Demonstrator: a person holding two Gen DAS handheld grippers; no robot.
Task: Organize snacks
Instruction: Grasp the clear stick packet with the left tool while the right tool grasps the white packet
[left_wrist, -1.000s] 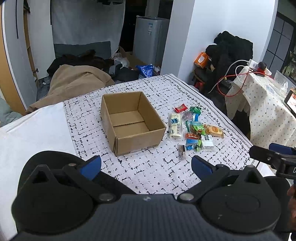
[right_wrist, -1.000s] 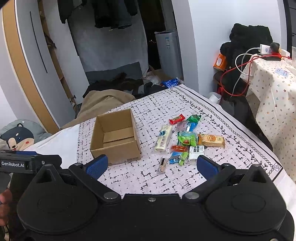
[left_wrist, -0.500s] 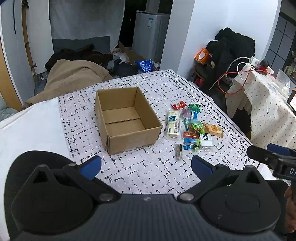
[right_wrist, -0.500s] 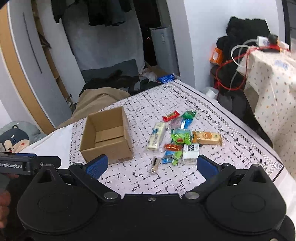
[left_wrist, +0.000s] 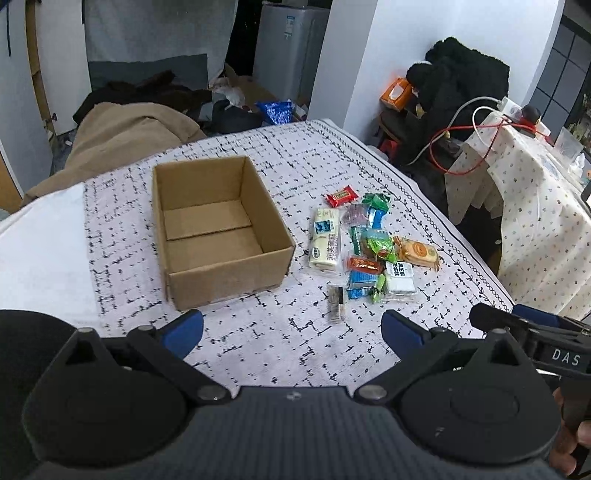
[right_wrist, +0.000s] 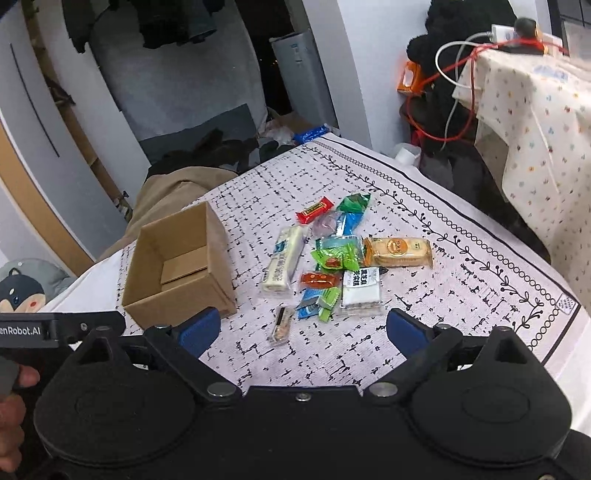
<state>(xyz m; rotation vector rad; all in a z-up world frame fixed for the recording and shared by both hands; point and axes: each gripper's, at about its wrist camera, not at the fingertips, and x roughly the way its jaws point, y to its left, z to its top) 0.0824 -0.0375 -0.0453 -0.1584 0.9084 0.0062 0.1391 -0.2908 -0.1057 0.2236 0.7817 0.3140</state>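
**Snacks piled beside an empty box, both grippers short of them**

Cluttered bedroom behind; up front, a counter (left_wrist: 258, 339) under a white cloth with black dashes carries everything. At left stands an open cardboard box (left_wrist: 218, 232), nothing in it. Just right of it lies the snack pile (left_wrist: 369, 251): a long white bar pack (right_wrist: 282, 264) nearest the box, a red candy (right_wrist: 314, 215) at the far end, green and blue sachets in the middle, an orange biscuit pack (right_wrist: 397, 252) at the right, a small clear-wrapped piece (right_wrist: 281, 325) nearest the camera.

Left gripper (left_wrist: 291, 328) hovers with jaws spread, nothing between them. Right gripper (right_wrist: 303, 326) is closing slightly, jaws wide apart and empty.

These wrappers look light, crinkly and slick; the biscuits likely crush. Best hold is probably across a pack's narrow width, pinching gently mid-body rather than on the sealed fins.
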